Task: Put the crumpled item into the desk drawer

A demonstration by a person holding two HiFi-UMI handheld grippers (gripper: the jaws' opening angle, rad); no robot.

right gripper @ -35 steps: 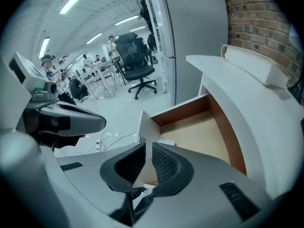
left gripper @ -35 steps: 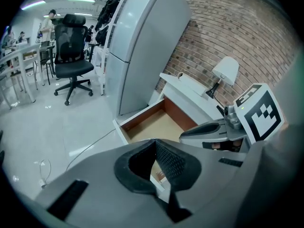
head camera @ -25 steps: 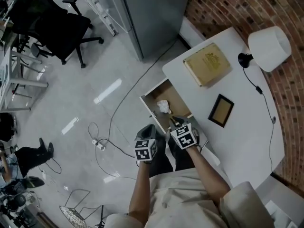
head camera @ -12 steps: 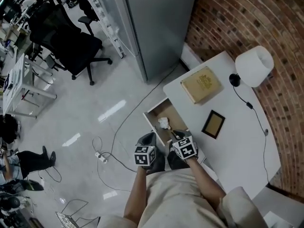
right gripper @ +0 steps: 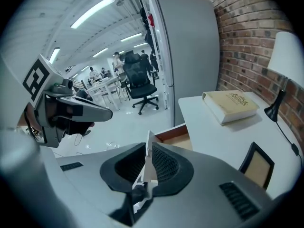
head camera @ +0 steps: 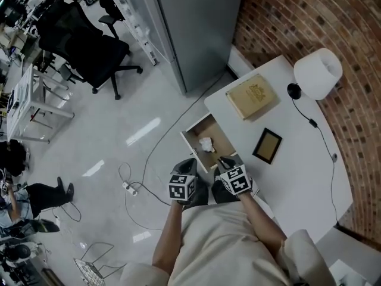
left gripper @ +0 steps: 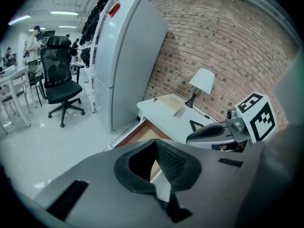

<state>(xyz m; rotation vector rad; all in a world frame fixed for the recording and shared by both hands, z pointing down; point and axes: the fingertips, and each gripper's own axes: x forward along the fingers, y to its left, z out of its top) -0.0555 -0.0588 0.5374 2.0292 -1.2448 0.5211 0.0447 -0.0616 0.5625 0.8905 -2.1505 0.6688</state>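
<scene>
Crumpled item (head camera: 206, 143), just one, lies in the table's (head camera: 297, 171) single open drawer (head camera: 219, 136), whose front the right gripper (right gripper: 145, 167) pinches; left gripper (left gripper: 155, 147) closed, empty.

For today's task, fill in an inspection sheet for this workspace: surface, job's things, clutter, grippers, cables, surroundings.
Surface: white desk, mostly bare.
Job's things: crumpled paper lies inside the open drawer.
Clutter: book, frame and lamp on the desk.
Grippers: right gripper shut on the drawer's front edge; left gripper shut, empty, off the desk.
Cables: lamp cord runs across the desk; power strip with leads on the floor.
Surroundings: chair, grey cabinet, brick wall.
</scene>
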